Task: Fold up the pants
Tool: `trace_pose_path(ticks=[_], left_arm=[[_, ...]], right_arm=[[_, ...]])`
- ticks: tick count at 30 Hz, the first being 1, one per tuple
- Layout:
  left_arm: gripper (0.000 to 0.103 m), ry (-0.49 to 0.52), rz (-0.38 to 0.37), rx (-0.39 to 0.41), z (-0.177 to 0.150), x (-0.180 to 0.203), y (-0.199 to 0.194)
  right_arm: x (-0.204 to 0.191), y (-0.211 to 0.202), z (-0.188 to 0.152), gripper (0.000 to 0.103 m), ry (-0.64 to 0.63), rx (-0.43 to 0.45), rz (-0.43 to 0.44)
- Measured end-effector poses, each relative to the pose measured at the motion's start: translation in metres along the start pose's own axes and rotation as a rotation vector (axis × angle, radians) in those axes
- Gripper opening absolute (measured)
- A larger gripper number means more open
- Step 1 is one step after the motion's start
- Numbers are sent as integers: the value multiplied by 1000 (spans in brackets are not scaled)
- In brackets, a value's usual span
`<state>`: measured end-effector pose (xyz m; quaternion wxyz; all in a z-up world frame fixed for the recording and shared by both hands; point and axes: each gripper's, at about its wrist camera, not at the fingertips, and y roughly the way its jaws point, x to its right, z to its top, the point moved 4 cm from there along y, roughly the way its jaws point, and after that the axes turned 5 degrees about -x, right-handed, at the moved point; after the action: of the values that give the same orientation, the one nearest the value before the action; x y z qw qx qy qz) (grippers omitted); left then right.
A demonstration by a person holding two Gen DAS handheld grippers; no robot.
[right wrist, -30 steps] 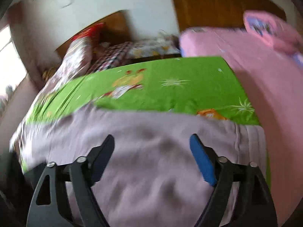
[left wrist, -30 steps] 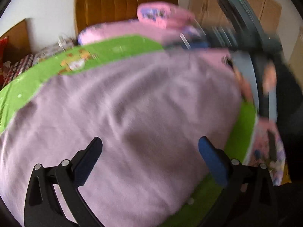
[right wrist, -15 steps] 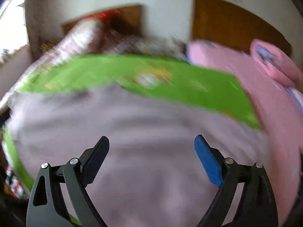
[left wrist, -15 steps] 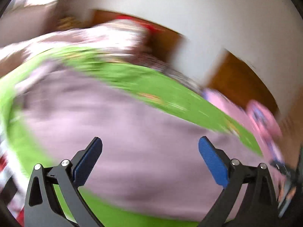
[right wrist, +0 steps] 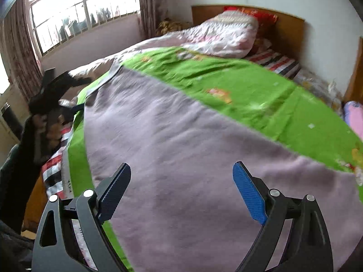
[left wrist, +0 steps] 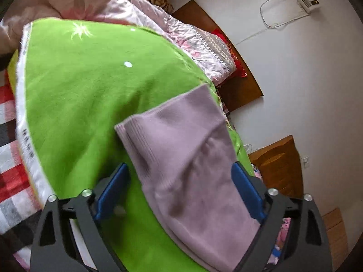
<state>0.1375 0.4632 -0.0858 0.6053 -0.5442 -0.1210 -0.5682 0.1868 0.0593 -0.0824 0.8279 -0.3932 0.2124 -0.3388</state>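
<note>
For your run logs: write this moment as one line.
left: open, at pants cuff | right: open, over pants | pants flat on green sheet

pants (left wrist: 188, 158) pale lilac; blanket (left wrist: 90, 86) bright green w/ white border; sheet (left wrist: 9, 136) red/white/grey check.

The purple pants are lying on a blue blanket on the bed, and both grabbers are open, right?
Not quite. The blanket under the purple pants is bright green, not blue; the right wrist view shows it clearly. Only the pads on the grabbers' fingers are blue. The rest holds: the pants lie on the bed, and the left gripper and right gripper are both open.
</note>
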Motion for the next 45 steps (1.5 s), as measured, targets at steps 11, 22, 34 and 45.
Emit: trace_pose_path(ticks=[11,22,34,45], left_arm=[[43,21,-62,11,32,-17,21],[15,167,46,75,39,21,9],[14,468,-78,192,-15,210,-42],[14,940,-280,-152,-256,389,37]], right_arm=[[-23,19,23,88,-50,-10,8],[-55,84,47,95,-254,-175,10],[-62,47,12,95,-276,-113,50],[175,-170,-94,96,611,408,117]])
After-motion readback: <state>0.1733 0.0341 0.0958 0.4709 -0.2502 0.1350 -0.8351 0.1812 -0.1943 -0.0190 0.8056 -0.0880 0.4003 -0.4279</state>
